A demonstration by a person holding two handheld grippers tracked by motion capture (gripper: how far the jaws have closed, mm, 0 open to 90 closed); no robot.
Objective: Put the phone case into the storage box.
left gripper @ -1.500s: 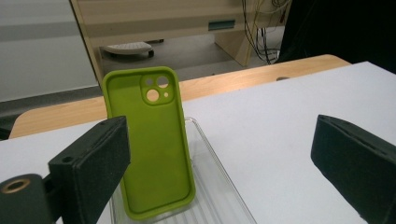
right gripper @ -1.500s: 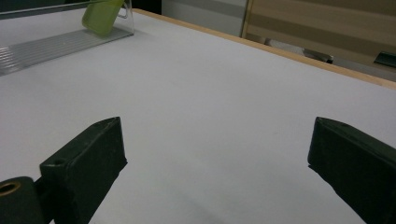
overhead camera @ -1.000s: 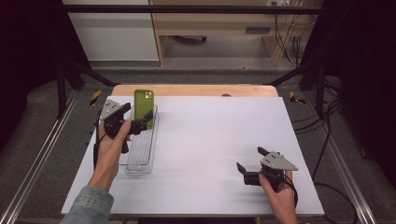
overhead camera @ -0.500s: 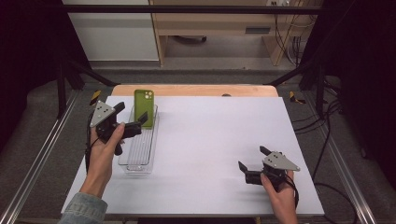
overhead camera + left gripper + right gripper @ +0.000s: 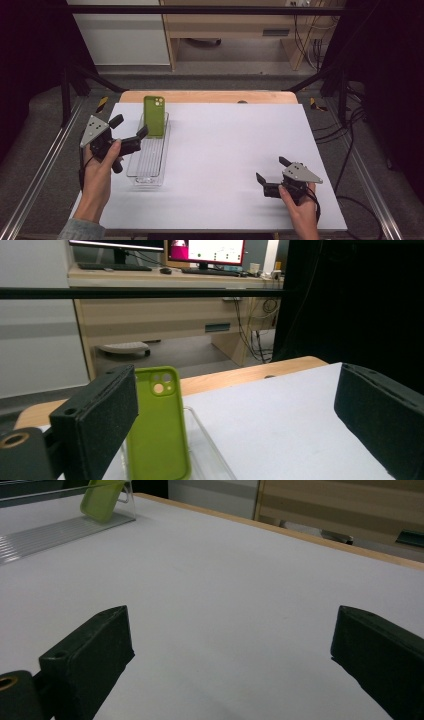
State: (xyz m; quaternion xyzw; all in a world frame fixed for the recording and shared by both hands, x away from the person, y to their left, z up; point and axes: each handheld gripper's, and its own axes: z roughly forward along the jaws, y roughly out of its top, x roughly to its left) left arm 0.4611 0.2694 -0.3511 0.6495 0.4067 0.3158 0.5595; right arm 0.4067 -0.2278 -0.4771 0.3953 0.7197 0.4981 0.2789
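Both tongs released — left tongs (image 5: pixel 131 134) near green phone case (image 5: pixel 154 116) propped in clear plastic tray (image 5: pixel 145 170). Prob. light, flexible, slippery — best pinched at side edges.

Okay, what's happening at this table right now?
A person holds a gripper in each hand over a white table. A green phone stands propped in the far end of a clear tray. The left gripper, open, is beside the tray near the phone, holding nothing. The right gripper is open, low over the table's near right.
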